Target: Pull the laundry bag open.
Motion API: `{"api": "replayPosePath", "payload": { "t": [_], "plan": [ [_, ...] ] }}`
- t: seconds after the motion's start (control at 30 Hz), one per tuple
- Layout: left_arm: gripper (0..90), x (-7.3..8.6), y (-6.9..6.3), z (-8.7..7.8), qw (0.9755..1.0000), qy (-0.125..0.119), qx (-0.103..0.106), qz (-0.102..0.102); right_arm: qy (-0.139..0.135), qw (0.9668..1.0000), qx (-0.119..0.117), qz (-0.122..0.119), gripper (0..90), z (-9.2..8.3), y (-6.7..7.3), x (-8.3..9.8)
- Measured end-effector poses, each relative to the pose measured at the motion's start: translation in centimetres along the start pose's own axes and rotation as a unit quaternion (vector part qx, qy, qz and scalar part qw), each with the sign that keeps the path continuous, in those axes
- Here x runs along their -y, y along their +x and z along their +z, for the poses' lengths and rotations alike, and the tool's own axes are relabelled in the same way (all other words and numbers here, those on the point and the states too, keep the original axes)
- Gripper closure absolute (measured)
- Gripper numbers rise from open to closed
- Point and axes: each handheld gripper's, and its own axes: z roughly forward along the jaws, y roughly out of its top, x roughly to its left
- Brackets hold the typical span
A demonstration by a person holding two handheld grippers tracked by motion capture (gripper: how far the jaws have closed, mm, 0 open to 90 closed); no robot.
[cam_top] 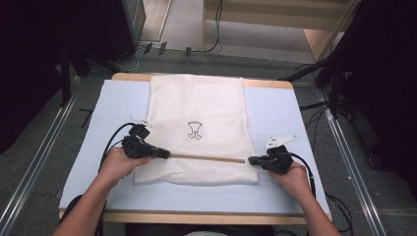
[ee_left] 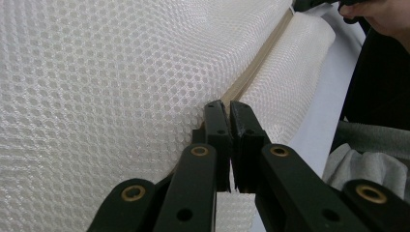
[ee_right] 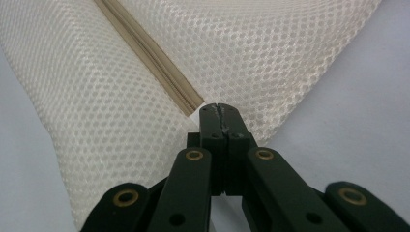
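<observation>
I am working a white mesh laundry bag (cam_top: 196, 129) that is lying flat across the middle of the counter (cam_top: 275, 113), its beige zipper (cam_top: 209, 158) running side to side near the edge closest to me. My left gripper (cam_top: 164, 154) is sitting on the zipper line toward the bag's left side; in the left gripper view its fingers (ee_left: 216, 126) are clenched, and they appear to be pinching something small at the zipper, probably the pull, though I cannot make it out. My right gripper (cam_top: 252, 160) is clamped on the zipper's end at the bag's right edge, fingers (ee_right: 212, 123) pressed tight together on the tape and mesh (ee_right: 270, 58).

To run this zipper well, I am judging that the right hand should be anchoring its end firmly and keeping the tape taut, while the left is travelling level along the zipper line without lifting, so the mesh is not bunching under the slider. If slack is building, easing the two hands apart should be straightening the track.

The counter is covered in a pale blue sheet over a wooden top. Beyond it I am seeing grey carpet, trailing cables (cam_top: 216, 29), metal floor rails (cam_top: 34, 162), dark equipment at both sides and light wooden furniture (cam_top: 295, 19) at the back.
</observation>
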Motion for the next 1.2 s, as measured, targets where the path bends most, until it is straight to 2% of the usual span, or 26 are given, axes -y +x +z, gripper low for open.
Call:
{"api": "replayPosePath", "payload": {
  "t": [0.03, 0.1, 0.23, 0.4, 0.47, 0.63, 0.67, 0.8, 1.0, 1.03, 1.1, 1.13, 1.17, 1.2],
  "plan": [
    [89.1, 0.0, 0.1, 0.0, 1.0, 0.002, 0.004, -0.001, -0.001, 1.0, 0.0, 0.0, 90.0, 0.0, -0.1, 0.0],
    [89.1, 0.1, 0.2, -0.1, 1.0, 0.006, -0.003, -0.003, 0.0, 1.0, 0.0, 0.0, 90.0, 0.0, -0.1, 0.1],
    [89.1, 0.6, 0.7, -0.7, 0.9999, -0.002, -0.003, -0.013, -0.001, 1.0, 0.0, -0.005, 90.0, 0.0, -0.1, 0.1],
    [89.1, 0.9, 0.8, -1.0, 0.9999, 0.0, -0.006, -0.014, -0.011, 0.9999, -0.006, -0.005, 90.0, 0.0, -0.3, 0.3],
    [89.1, 1.0, 1.2, -1.2, 0.9997, -0.003, -0.007, -0.022, -0.01, 0.9999, -0.004, -0.005, 90.0, 0.0, -0.2, 0.3],
    [89.0, 1.2, 1.2, -1.5, 0.9998, -0.005, -0.009, -0.016, -0.005, 1.0, -0.001, -0.008, 90.0, -0.1, -0.2, 0.2],
    [89.1, 1.2, 1.2, -1.5, 0.9996, -0.004, -0.017, -0.021, -0.004, 1.0, -0.002, -0.009, 90.0, -0.1, -0.2, 0.2],
    [89.1, 1.4, 1.7, -1.7, 0.9991, -0.004, -0.012, -0.041, 0.0, 1.0, 0.002, -0.01, 90.0, -0.2, -0.2, 0.2],
    [89.1, 1.5, 1.6, -1.9, 0.9991, -0.003, -0.016, -0.039, 0.0, 0.9999, 0.001, -0.011, 90.0, -0.1, -0.2, 0.2],
    [89.1, 1.6, 1.7, -1.9, 0.9992, -0.001, -0.011, -0.038, 0.0, 0.9999, 0.001, -0.011, 90.0, -0.1, -0.2, 0.2],
    [89.1, 1.7, 1.7, -2.0, 0.9994, 0.005, -0.015, -0.031, 0.002, 0.9999, 0.001, -0.011, 90.0, -0.1, -0.2, 0.2],
    [89.1, 1.8, 1.8, -2.1, 0.9995, 0.003, -0.01, -0.03, 0.0, 0.9999, 0.002, -0.013, 90.0, -0.1, -0.2, 0.2],
    [89.1, 1.8, 1.9, -2.2, 0.9994, 0.0, -0.015, -0.031, -0.001, 0.9999, 0.002, -0.011, 90.0, -0.1, -0.1, 0.3],
    [89.1, 1.9, 2.0, -2.4, 0.9994, -0.004, -0.006, -0.035, -0.001, 0.9999, 0.002, -0.011, 90.0, -0.2, -0.1, 0.3]
  ]
}}
